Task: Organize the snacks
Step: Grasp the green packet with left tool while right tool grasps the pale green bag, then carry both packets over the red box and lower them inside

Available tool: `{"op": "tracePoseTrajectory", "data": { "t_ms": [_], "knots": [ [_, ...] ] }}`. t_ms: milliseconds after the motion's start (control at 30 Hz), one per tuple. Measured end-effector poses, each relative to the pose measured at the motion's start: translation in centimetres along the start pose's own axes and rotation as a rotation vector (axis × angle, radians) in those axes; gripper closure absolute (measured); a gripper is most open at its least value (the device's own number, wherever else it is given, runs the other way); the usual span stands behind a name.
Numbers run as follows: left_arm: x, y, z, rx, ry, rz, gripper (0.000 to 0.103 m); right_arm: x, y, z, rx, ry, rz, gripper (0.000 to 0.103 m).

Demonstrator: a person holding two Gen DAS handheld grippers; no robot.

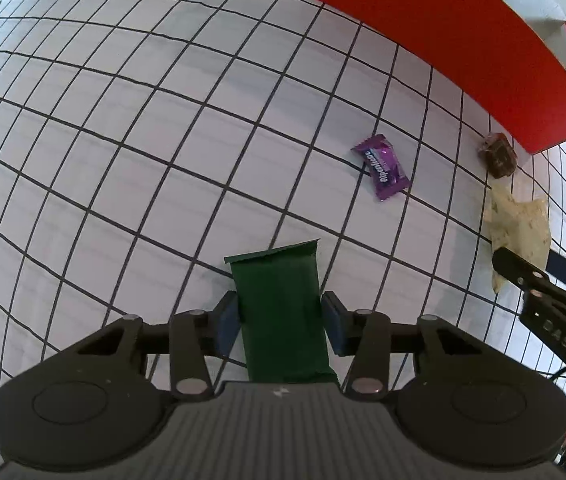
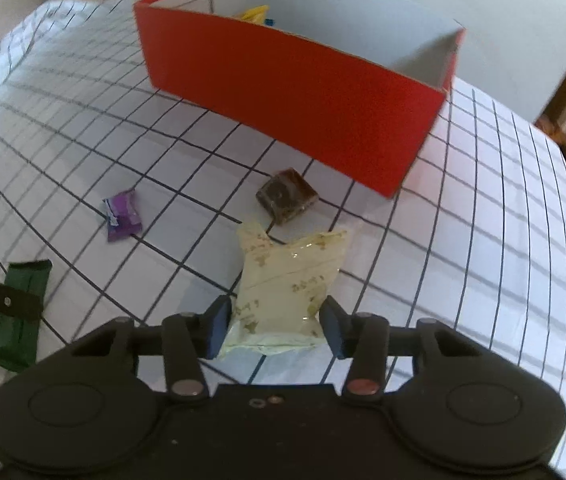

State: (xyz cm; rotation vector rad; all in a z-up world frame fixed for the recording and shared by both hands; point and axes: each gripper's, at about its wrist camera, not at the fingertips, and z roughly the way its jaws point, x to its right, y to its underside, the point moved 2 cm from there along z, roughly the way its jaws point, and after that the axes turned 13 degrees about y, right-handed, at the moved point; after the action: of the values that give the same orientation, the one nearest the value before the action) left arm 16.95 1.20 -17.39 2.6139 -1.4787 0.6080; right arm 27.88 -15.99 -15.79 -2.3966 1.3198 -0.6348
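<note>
**Two grippers bracketing two snacks on the checked cloth**

I am watching my left gripper [image 1: 281, 322] pointing steeply down over a dark green snack bar [image 1: 283, 320] that is lying flat on the white tablecloth with its black grid [image 1: 123, 140]. The blue pads [image 1: 227, 326] are sitting on either side of the bar's long edges: the near pad looks to be touching the wrapper, while the far one is showing a thin gap, so I cannot tell whether the bar is truly being pinched. The wrapper is showing no crumpling.

My right gripper [image 2: 277, 330] is bracketing a pale, translucent snack packet [image 2: 283, 292] in the same fashion. Its pad on one side appears to be meeting the packet's edge, and the opposite pad is standing just clear, so I am reading these fingers as partly apart around the packet rather than clamped on it.

Beyond the packet, a dark brown wrapped square [image 2: 287, 196] is lying near the corner of the red cardboard box [image 2: 291, 96], and a purple candy packet [image 2: 123, 216] is resting between the brown square and the green bar. The box is standing open at the top, with yellow and blue wrappers [image 2: 257, 14] peeking over its near wall. In the left wrist view, the right gripper's black arm is reaching in from the edge beside the pale packet.
</note>
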Motion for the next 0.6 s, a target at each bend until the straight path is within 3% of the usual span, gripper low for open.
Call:
{"op": "tracePoseTrajectory", "data": {
  "t_ms": [233,600],
  "knots": [
    [-0.5,0.3,-2.2,0.042,0.031,0.026,0.059,0.4,0.3,-2.6,0.027,-0.061,0.119,0.059],
    [1.2,-1.3,-6.9,0.165,0.094,0.099,0.059,0.8,-1.9,-7.3,0.137,-0.084,0.165,0.060]
  ]
}}
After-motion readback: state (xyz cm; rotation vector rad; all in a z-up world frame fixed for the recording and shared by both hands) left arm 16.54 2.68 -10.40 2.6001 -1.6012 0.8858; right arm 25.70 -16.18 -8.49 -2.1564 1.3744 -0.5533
